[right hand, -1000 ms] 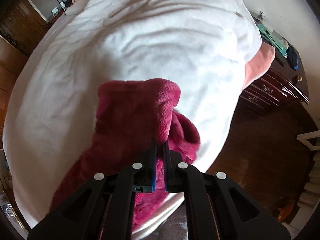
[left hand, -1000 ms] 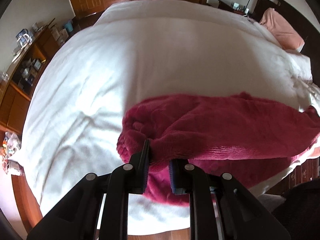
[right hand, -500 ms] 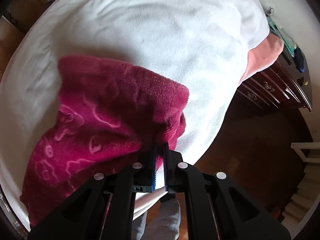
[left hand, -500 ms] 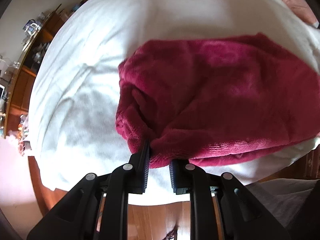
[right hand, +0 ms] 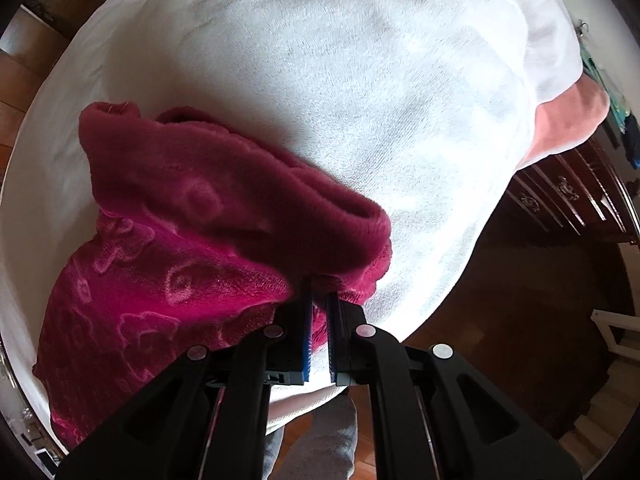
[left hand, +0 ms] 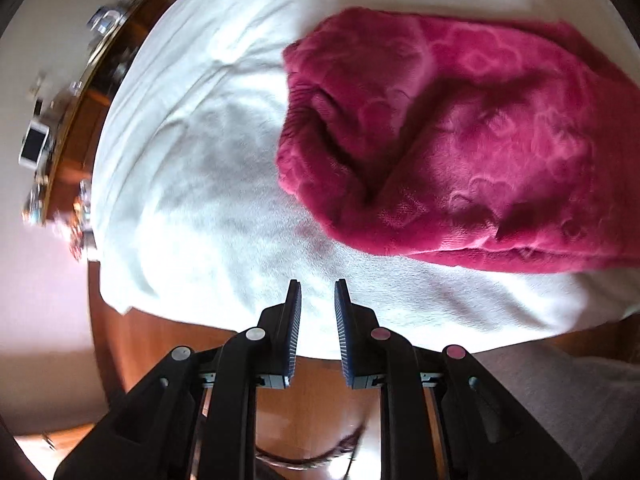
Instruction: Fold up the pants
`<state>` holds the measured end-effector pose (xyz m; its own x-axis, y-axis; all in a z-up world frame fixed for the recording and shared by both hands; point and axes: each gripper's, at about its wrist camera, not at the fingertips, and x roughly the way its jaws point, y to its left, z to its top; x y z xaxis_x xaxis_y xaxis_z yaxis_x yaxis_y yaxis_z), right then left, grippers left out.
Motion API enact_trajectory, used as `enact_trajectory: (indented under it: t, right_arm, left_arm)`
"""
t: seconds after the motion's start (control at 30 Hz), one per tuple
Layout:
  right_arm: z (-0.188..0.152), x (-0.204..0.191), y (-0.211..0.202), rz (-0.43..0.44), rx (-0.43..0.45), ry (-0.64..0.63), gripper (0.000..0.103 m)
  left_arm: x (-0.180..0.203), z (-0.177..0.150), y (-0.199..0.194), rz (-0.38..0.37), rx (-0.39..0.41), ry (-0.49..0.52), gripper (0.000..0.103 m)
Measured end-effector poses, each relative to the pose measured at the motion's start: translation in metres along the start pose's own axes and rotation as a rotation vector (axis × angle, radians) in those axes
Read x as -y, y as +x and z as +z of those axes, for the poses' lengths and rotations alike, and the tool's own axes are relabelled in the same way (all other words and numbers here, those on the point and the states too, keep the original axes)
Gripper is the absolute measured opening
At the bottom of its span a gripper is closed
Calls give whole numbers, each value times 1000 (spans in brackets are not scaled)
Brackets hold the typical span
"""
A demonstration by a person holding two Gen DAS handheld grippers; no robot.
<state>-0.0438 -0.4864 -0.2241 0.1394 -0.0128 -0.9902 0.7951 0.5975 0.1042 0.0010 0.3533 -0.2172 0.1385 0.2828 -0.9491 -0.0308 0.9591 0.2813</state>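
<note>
The crimson fleece pants (left hand: 460,152) with a raised cloud pattern lie bunched on the white bed cover (left hand: 200,200), reaching off to the right. In the left wrist view my left gripper (left hand: 318,292) hovers over the cover near the bed's near edge. It is short of the pants, its jaws a narrow gap apart with nothing between them. In the right wrist view my right gripper (right hand: 318,292) points down and is shut on a rolled edge of the pants (right hand: 180,240), which spread to the left over the bed cover (right hand: 360,80).
A wooden shelf (left hand: 80,92) crowded with small items stands left of the bed. Wood floor (left hand: 312,400) and a person's grey trouser leg (left hand: 560,392) lie below the bed edge. A pink blanket (right hand: 568,120) and a dark dresser (right hand: 568,200) are at the right.
Both grippers sank and the pants came down onto the bed. The left gripper let go of the fabric and drew back toward the bed's edge. The right gripper still clamps its edge.
</note>
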Motion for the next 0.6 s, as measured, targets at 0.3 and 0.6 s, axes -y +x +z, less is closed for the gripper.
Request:
enact_trajectory:
  t: [0.3,0.6]
  right_arm:
    - [-6,-8,-7,-2,51,-76,5]
    - [-12,-5,-19,-24,73,-120,5]
  left_arm:
    - [25,22,-12,-224,21,-186,50]
    - [37,26,34,-473,-96,-514,64]
